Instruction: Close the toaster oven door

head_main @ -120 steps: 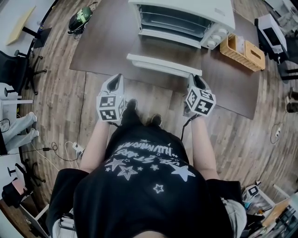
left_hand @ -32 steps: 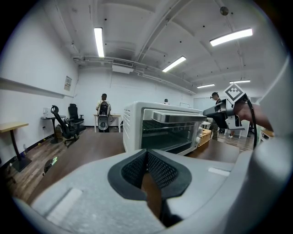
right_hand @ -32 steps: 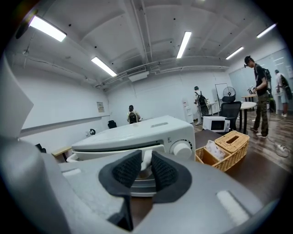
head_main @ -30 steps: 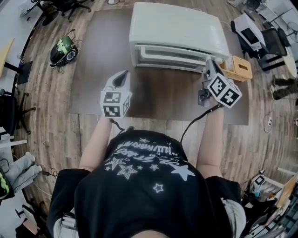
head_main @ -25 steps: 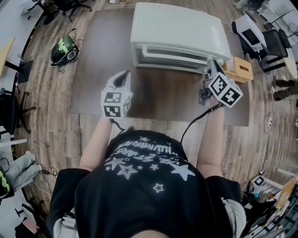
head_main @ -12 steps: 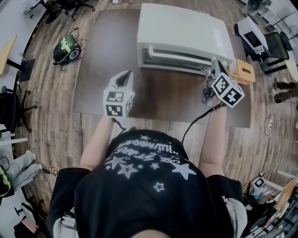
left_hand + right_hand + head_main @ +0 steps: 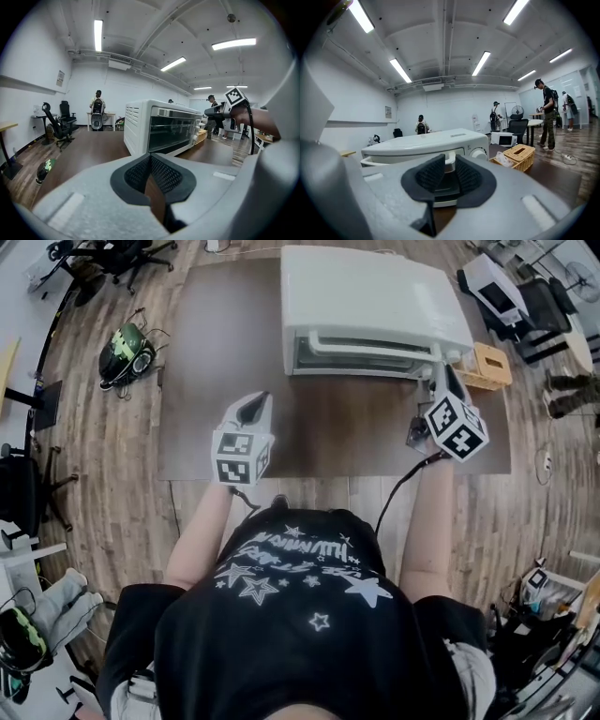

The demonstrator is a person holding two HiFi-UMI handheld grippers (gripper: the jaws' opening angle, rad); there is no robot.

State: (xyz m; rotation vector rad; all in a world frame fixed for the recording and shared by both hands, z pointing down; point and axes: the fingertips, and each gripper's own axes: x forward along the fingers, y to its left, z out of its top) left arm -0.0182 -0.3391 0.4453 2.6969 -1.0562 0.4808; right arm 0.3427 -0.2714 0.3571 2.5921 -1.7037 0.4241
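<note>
White toaster oven (image 7: 373,298), one; left gripper (image 7: 251,410), right gripper (image 7: 441,379): two.

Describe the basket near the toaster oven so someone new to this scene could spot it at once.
Start from the big brown mat on the wood floor, where the white toaster oven sits. Just past the oven's front corner, on the right in the head view, a small basket stands near the mat's edge. It is tan and woven, while the oven beside it is smooth and white.
</note>
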